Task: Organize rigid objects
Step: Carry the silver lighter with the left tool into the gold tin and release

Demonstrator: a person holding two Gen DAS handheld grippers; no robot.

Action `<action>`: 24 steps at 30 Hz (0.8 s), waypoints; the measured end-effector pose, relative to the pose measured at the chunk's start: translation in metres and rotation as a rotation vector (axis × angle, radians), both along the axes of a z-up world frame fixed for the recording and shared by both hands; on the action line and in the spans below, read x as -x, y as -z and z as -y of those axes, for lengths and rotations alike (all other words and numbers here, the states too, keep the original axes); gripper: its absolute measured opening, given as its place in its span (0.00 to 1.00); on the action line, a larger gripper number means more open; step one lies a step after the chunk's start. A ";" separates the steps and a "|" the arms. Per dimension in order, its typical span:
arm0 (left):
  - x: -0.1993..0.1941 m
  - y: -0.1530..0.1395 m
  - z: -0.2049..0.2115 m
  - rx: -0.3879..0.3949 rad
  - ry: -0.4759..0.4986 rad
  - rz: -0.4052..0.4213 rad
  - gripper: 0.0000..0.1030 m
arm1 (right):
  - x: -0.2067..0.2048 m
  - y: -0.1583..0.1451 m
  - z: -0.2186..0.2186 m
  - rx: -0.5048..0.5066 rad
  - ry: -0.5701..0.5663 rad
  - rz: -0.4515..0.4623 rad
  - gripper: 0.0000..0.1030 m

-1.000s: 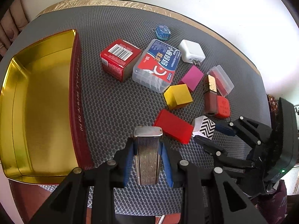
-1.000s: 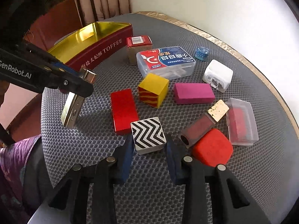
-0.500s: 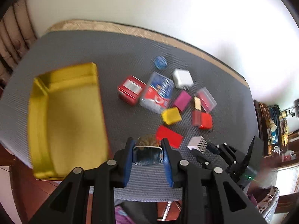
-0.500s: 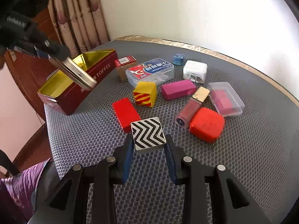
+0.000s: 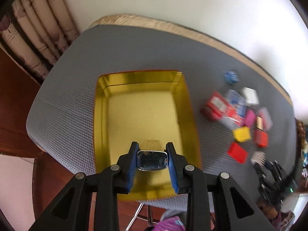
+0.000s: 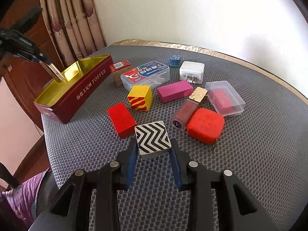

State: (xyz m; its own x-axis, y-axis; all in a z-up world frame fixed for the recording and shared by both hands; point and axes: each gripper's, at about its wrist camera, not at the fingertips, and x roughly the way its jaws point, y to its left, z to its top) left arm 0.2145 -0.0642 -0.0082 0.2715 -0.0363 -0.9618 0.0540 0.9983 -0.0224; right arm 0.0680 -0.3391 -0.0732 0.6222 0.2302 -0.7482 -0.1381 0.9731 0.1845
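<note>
Fingers of the left gripper clamp a silver lighter above the gold-lined toffee tin, while the right gripper grips a zigzag block over the grey tabletop, beside a red block.

Silver lighter end-down over gold tin; zigzag block on mat

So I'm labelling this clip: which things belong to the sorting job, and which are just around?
Part of the job:
- toffee tin
- silver lighter in the left gripper
- zigzag block in the right gripper
- red block, yellow cube, pink block, white charger

Just around:
- curtain
- grey mat
- purple cloth
</note>
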 end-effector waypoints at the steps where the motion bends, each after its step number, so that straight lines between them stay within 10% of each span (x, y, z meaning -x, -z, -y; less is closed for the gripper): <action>1: -0.010 0.007 -0.004 -0.006 -0.013 -0.007 0.28 | 0.000 0.000 0.000 0.001 0.003 0.002 0.30; 8: -0.060 0.040 -0.032 -0.045 -0.107 -0.031 0.28 | 0.001 0.000 0.004 -0.020 0.024 -0.003 0.30; 24: -0.086 0.025 -0.033 -0.110 -0.083 0.204 0.31 | 0.002 -0.001 0.006 -0.035 0.037 0.006 0.30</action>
State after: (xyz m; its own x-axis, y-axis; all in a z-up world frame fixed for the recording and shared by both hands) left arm 0.3003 -0.0314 -0.0335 0.4582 0.0959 -0.8836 -0.0359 0.9954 0.0893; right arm 0.0665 -0.3448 -0.0724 0.6354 0.2327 -0.7363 -0.1036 0.9706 0.2174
